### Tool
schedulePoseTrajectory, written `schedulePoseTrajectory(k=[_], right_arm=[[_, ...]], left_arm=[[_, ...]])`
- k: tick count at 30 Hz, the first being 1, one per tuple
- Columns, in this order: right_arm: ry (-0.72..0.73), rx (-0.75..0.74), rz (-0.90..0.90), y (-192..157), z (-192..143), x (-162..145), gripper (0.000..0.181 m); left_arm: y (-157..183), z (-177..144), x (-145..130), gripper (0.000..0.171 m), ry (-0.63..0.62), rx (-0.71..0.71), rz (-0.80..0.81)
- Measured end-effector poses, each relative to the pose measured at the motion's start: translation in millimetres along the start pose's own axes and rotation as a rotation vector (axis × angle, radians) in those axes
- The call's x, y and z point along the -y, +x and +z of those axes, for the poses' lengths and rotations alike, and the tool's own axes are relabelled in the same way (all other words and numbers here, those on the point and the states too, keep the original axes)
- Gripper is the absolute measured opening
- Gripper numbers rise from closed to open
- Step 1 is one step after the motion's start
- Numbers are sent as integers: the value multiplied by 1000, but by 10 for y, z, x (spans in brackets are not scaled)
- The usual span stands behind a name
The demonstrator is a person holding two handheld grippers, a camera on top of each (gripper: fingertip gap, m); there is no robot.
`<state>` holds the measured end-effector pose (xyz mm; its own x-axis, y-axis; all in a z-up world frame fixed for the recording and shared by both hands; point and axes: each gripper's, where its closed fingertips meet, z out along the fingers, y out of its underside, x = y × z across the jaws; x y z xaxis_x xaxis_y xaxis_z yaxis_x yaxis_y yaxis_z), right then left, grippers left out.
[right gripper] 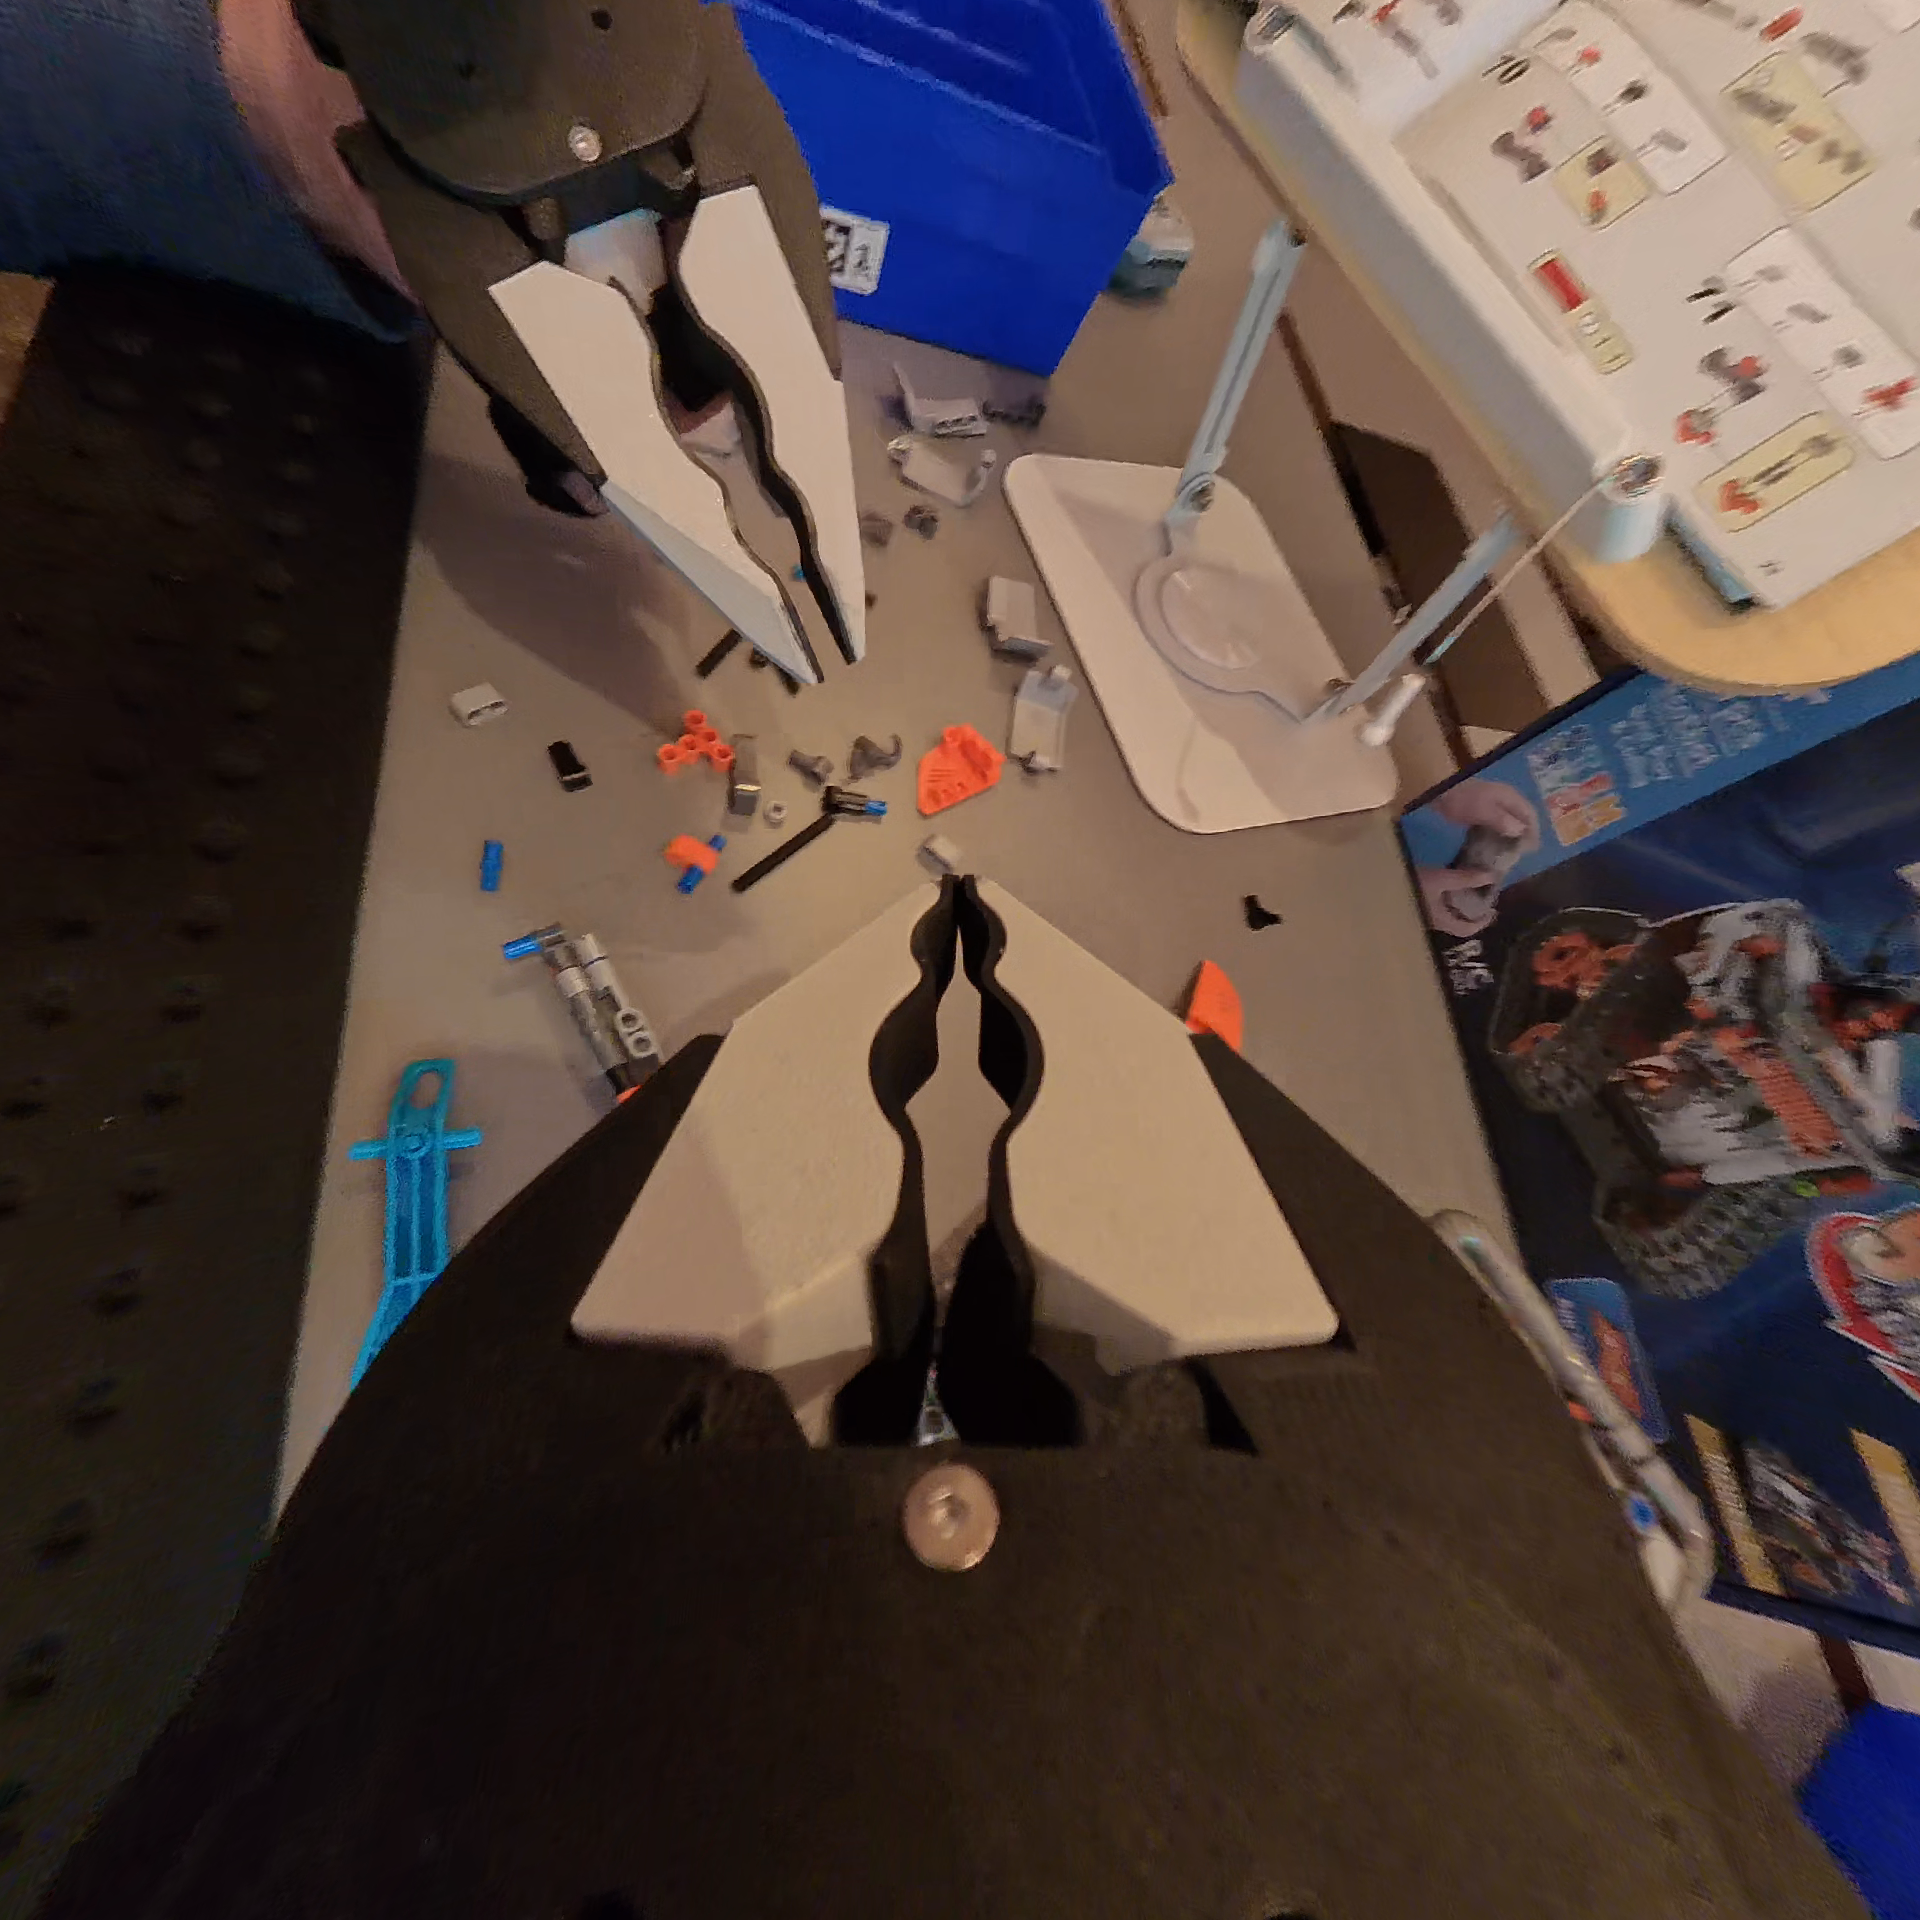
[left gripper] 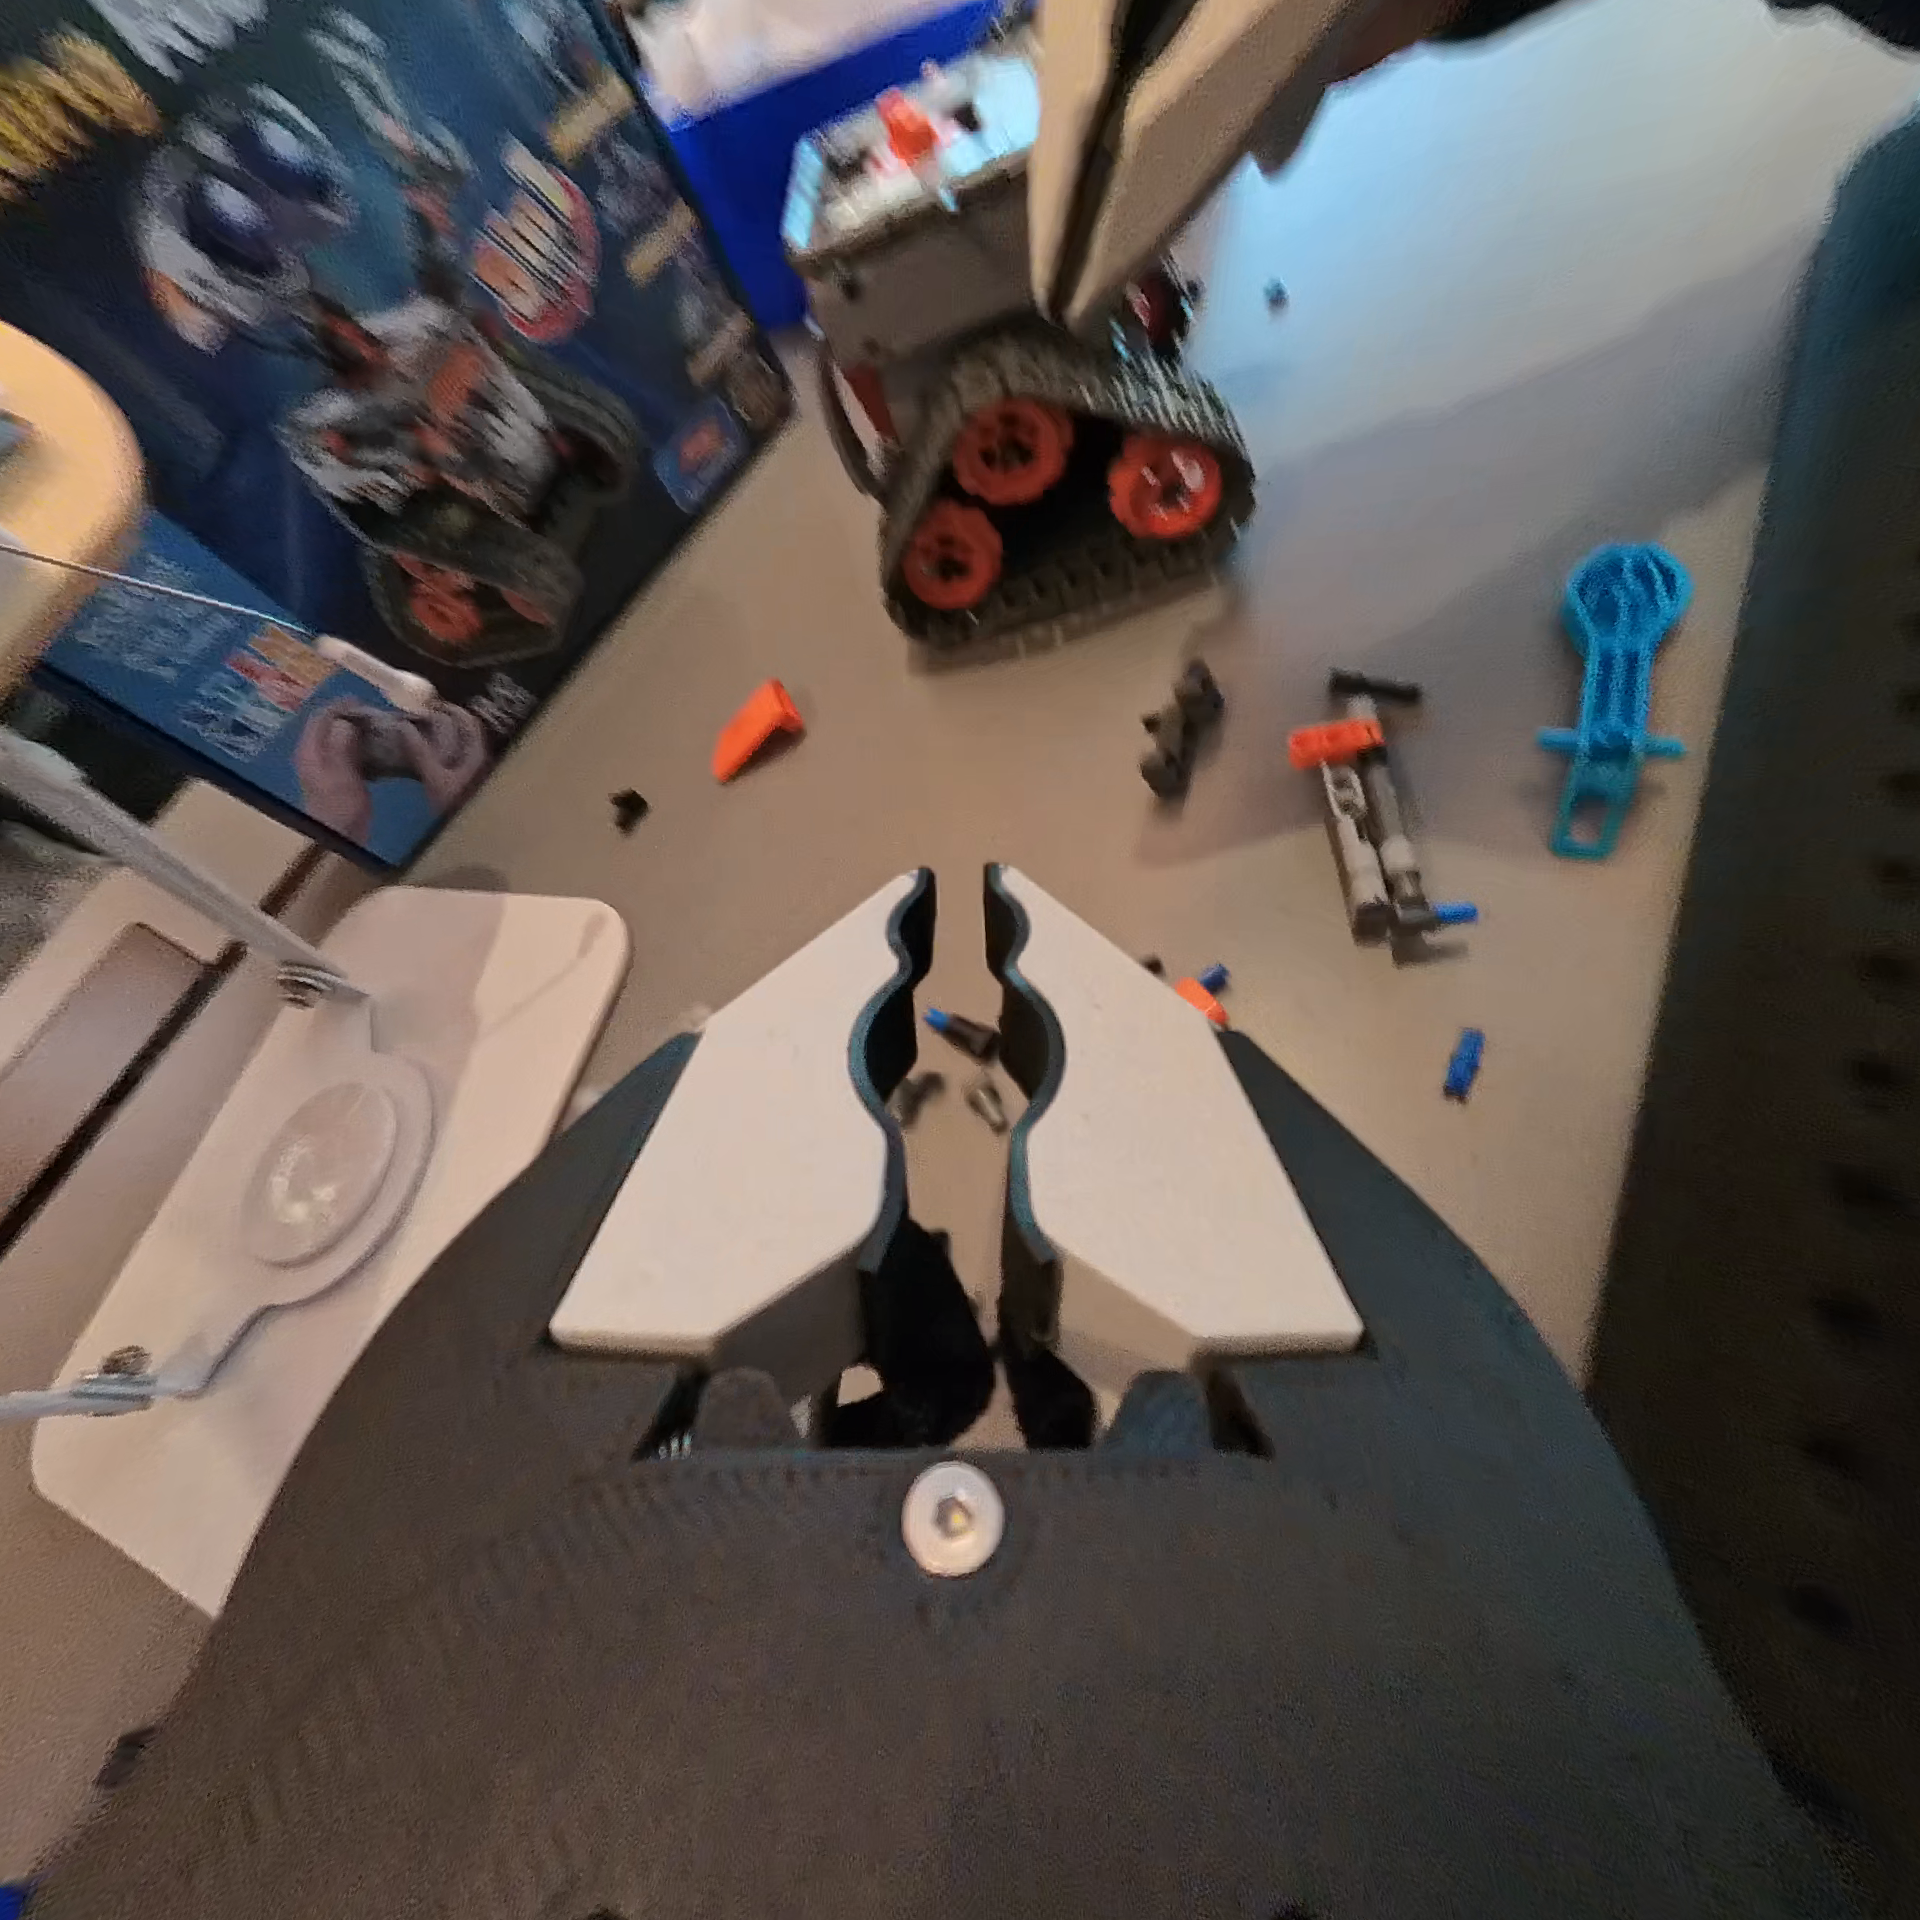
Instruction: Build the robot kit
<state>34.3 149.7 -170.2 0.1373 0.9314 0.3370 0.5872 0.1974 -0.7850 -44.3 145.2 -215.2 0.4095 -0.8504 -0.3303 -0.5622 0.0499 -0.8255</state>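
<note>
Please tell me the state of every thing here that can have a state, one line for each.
left gripper: fingers slightly apart, holding nothing, above loose small parts.
right gripper: fingers closed at the tips, holding nothing visible.
tracked vehicle: partly built, standing on the table.
blue tool: lying flat.
booklet stand: upright, holding an open booklet.

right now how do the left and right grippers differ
The left gripper has a narrow gap between its tips; the right gripper is shut, tips touching. The left hangs over small loose parts; the right sits by the tracked toy vehicle. Both hold nothing.
</note>
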Motion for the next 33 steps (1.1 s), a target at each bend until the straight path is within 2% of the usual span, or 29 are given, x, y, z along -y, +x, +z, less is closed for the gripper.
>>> schedulePoseTrajectory(k=[5,8,13,16,23,30,33], right_arm=[[-86,71,-10,-172,154,-205,0],[-99,99,0,-231,192,-267,0],[-104,129,8,-312,242,-337,0],[-118,142,9,-346,267,-375,0],[-157,191,25,-413,201,-470,1],[-263,320,58,-690,139,-725,26],[-299,370,67,-815,221,-853,27]], left_arm=[[350,62,-238,12,-145,-170,30],[529,132,-337,10,-216,-226,71],[624,218,-532,12,-344,-226,75],[642,251,-546,14,-350,-221,41],[580,326,-534,6,-336,-172,35],[555,300,-420,6,-284,-162,39],[560,298,-413,6,-278,-164,42]])
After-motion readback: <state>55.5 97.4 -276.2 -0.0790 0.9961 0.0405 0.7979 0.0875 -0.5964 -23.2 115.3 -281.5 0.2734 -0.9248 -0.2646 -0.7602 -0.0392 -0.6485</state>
